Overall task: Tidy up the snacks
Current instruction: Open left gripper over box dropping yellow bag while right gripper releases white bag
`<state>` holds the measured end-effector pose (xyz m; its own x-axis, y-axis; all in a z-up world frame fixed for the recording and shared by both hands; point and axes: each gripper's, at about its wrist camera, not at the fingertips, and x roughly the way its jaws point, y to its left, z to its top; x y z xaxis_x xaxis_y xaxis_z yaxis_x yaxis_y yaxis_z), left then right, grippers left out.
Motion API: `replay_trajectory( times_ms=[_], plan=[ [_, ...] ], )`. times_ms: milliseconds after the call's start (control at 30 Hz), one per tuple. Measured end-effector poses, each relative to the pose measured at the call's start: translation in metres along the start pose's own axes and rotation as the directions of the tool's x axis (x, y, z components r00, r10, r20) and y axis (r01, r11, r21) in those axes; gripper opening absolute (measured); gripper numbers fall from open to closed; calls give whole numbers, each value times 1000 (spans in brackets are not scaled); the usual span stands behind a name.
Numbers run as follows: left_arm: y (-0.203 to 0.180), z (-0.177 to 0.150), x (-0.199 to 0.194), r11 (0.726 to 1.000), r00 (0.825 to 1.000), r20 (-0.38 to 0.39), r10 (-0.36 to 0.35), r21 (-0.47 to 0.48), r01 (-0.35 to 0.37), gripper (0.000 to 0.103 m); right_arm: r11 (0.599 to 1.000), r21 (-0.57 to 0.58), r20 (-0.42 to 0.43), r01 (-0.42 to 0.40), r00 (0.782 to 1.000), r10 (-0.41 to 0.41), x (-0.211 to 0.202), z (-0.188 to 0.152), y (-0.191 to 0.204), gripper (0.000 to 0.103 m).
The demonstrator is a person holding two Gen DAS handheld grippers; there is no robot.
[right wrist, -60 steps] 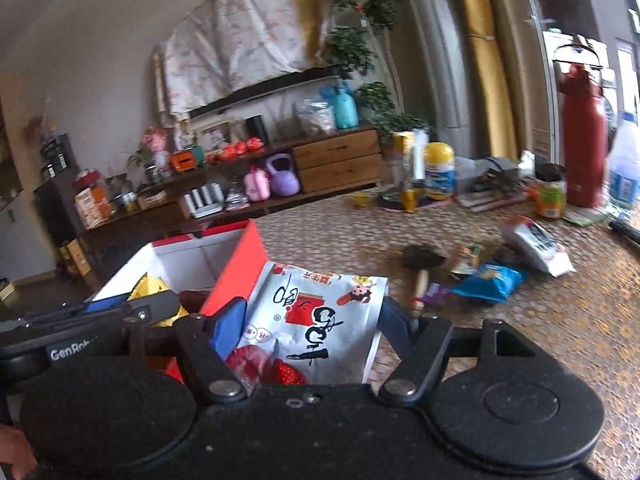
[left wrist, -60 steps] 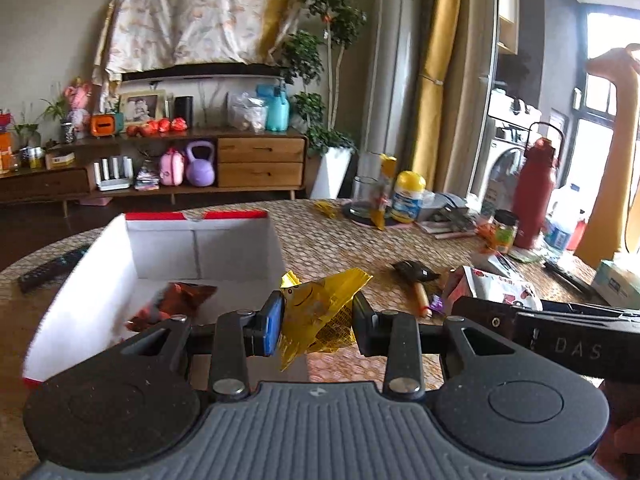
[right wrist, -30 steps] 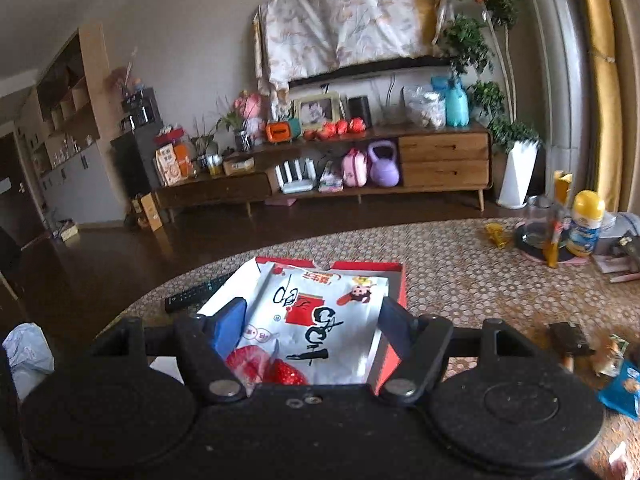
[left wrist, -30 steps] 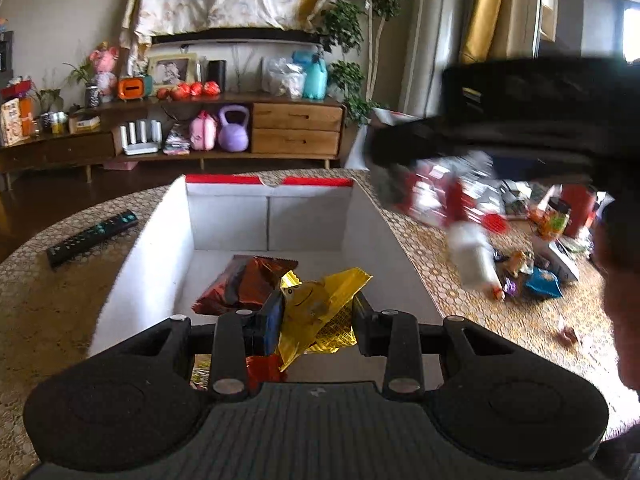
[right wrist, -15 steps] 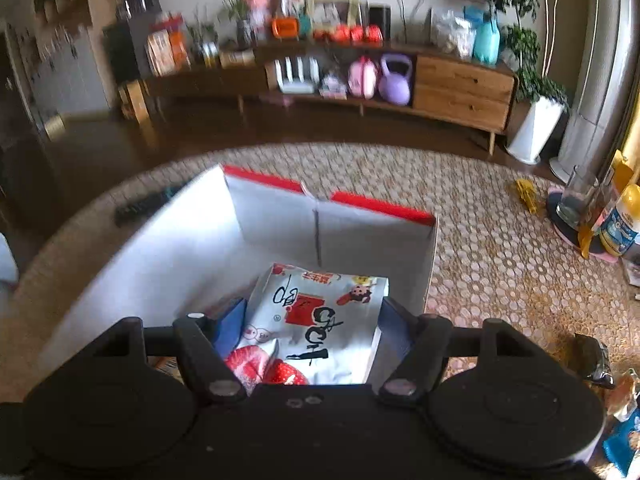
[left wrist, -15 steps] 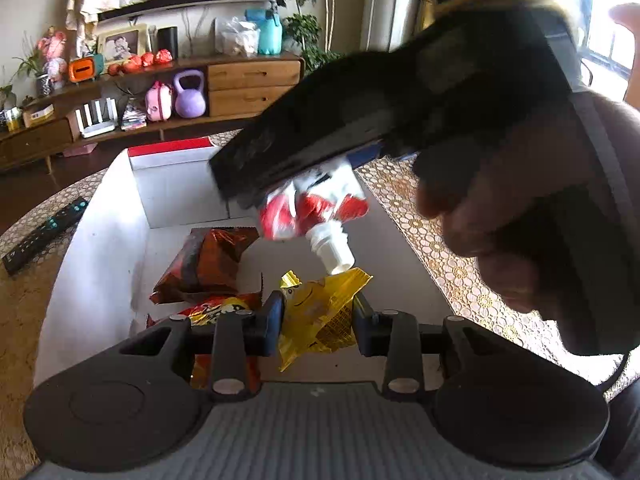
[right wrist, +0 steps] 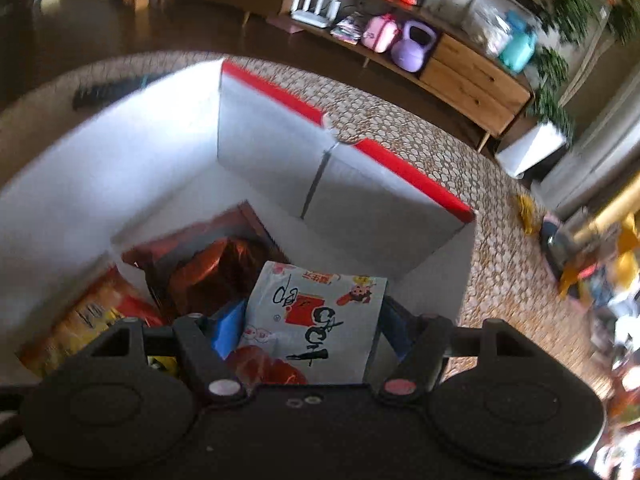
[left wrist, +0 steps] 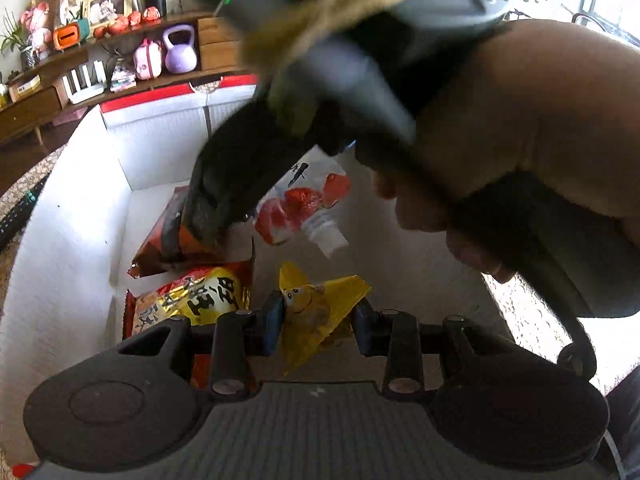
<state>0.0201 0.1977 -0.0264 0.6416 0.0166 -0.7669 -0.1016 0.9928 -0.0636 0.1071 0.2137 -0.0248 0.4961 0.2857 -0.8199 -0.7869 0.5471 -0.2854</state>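
A white box with red rims (left wrist: 72, 216) (right wrist: 280, 148) sits on the patterned table. My left gripper (left wrist: 318, 320) is shut on a yellow snack packet (left wrist: 316, 308) and hangs over the box's near end. My right gripper (right wrist: 308, 328) is shut on a white spouted pouch with red fruit print (right wrist: 316, 320) (left wrist: 308, 204), tipped down into the box above the left gripper. On the box floor lie a dark red foil bag (right wrist: 216, 268) (left wrist: 176, 240) and an orange-yellow bag (left wrist: 192, 300) (right wrist: 84, 320).
A hand (left wrist: 520, 152) holding the right gripper fills the upper right of the left wrist view. A remote control (right wrist: 104, 90) lies left of the box. More snacks and bottles (right wrist: 600, 272) are scattered at the table's right, blurred. A wooden sideboard (right wrist: 472, 76) stands beyond.
Both grippers have moved from the table to above the box and dipped into it, each keeping its packet. The right gripper now tilts steeply down over the dark red bag.
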Motion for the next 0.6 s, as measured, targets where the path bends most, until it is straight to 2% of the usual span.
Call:
replay_trajectory(
  times_ms=[200, 400, 467, 533, 600],
  plan=[
    [0, 2, 2, 1000, 1000, -15, -2, -7, 2, 35, 998, -62, -57, -24, 998, 20, 9, 1, 8, 71],
    [-1, 2, 4, 1000, 1000, -18, 0, -8, 0, 35, 998, -54, -49, -28, 998, 26, 9, 2, 6, 70],
    [-2, 2, 3, 1000, 1000, -18, 5, -7, -5, 35, 999, -44, -33, -21, 999, 19, 7, 4, 2, 75],
    [-2, 2, 2, 1000, 1000, -18, 10, -9, -10, 40, 999, -45, -18, -23, 1000, 23, 3, 3, -1, 79],
    [-4, 2, 2, 1000, 1000, -13, 11, -14, -11, 59, 999, -43, -12, -29, 1000, 28, 1, 2, -2, 79]
  ],
)
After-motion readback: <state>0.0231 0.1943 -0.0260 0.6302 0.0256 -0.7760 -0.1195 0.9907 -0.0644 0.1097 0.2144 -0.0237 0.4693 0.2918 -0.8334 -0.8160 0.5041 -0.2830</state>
